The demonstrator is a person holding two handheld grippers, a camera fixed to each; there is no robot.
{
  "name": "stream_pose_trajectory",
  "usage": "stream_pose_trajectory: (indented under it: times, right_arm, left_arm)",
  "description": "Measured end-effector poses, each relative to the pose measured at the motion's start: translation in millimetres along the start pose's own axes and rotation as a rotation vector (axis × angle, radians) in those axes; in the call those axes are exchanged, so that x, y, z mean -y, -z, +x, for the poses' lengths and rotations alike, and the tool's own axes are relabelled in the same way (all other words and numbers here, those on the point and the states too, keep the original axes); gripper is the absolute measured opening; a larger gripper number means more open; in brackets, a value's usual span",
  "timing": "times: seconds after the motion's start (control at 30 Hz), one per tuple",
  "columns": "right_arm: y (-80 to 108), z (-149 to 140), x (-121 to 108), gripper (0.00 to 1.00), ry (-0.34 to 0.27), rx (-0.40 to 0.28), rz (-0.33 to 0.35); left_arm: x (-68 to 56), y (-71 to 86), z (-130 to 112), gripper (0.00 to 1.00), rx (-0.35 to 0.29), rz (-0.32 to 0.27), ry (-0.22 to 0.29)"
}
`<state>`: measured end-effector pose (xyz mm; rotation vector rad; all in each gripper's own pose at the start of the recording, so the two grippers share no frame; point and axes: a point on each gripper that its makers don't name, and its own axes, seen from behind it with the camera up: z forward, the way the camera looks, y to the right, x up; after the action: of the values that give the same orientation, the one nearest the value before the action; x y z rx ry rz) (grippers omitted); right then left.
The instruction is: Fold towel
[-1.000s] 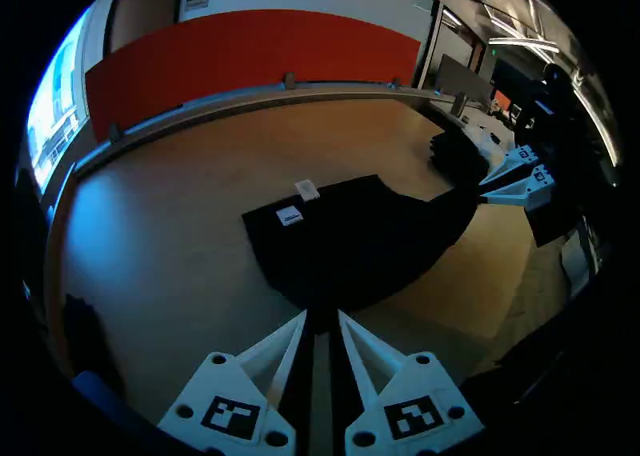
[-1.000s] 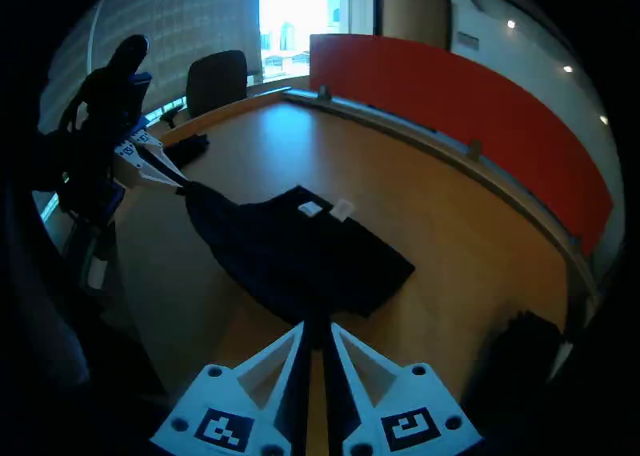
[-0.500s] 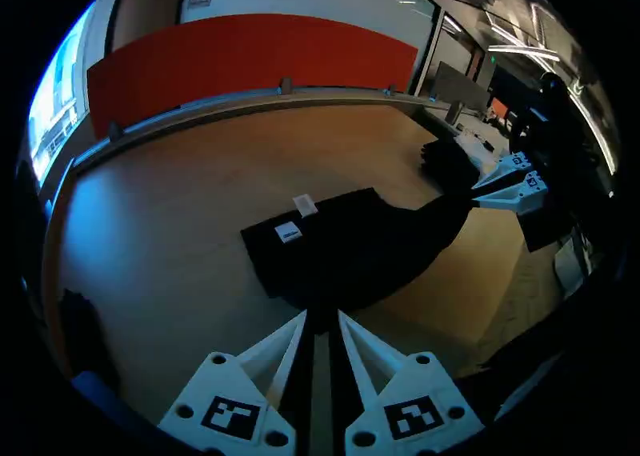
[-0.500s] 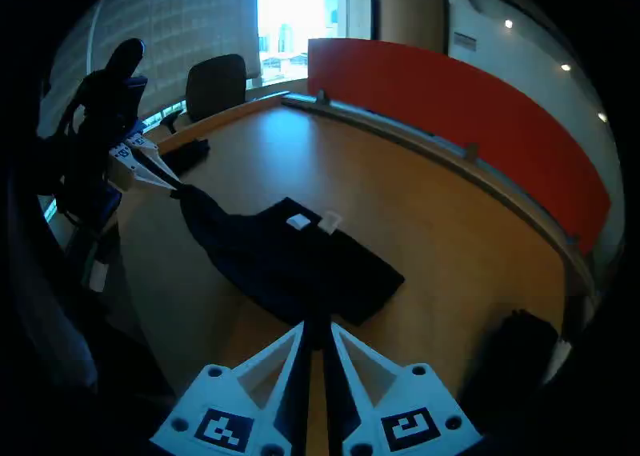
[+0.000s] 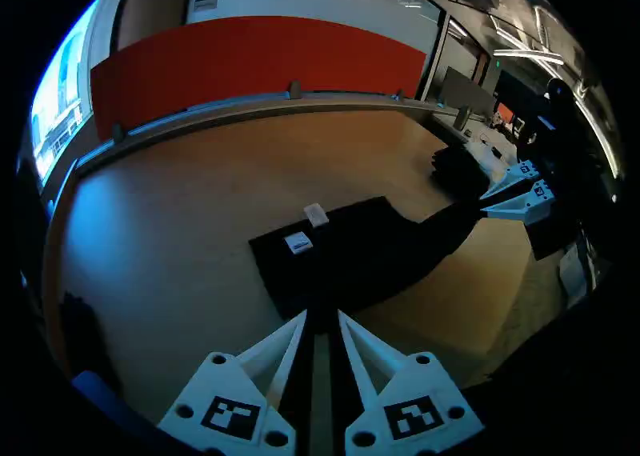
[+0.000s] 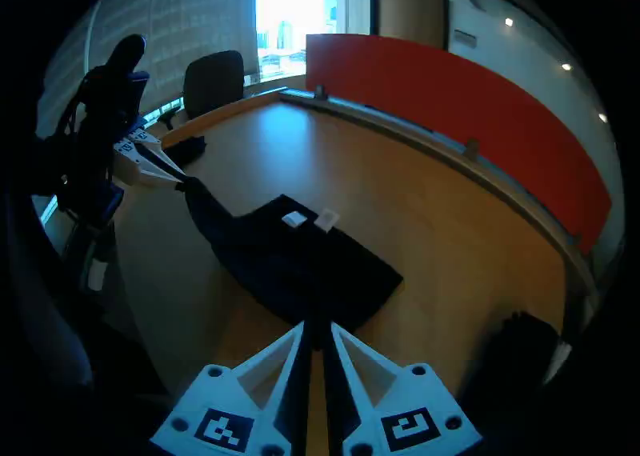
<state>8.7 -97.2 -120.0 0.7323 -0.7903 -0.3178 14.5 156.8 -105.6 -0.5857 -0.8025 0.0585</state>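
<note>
A dark towel is laid on the wood bench, near the middle, w/ two small white tags seen on top. One corner is pinched in the left claw, its fingers pressed tight on the cloth. Another corner is pinched the same way in the right claw. Each held corner is pulled out to a point. A red panel is seen at the bench's far edge & a chair beyond it.
</note>
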Motion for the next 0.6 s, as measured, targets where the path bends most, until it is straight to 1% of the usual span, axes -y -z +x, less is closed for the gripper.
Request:
stream_pose_trajectory:
  times: [0.2, 0.6]
  right_arm:
    - [-12.0, 1, -12, 0.08, -0.005, 0.015, -0.011]
    - [-38.1, 7, -35, 0.08, -0.032, 0.033, -0.019]
  left_arm:
    - [9.0, -16.2, 5, 0.12, -0.003, 0.011, -0.008]
    - [27.8, -46.8, 14, 0.12, -0.007, 0.023, -0.003]
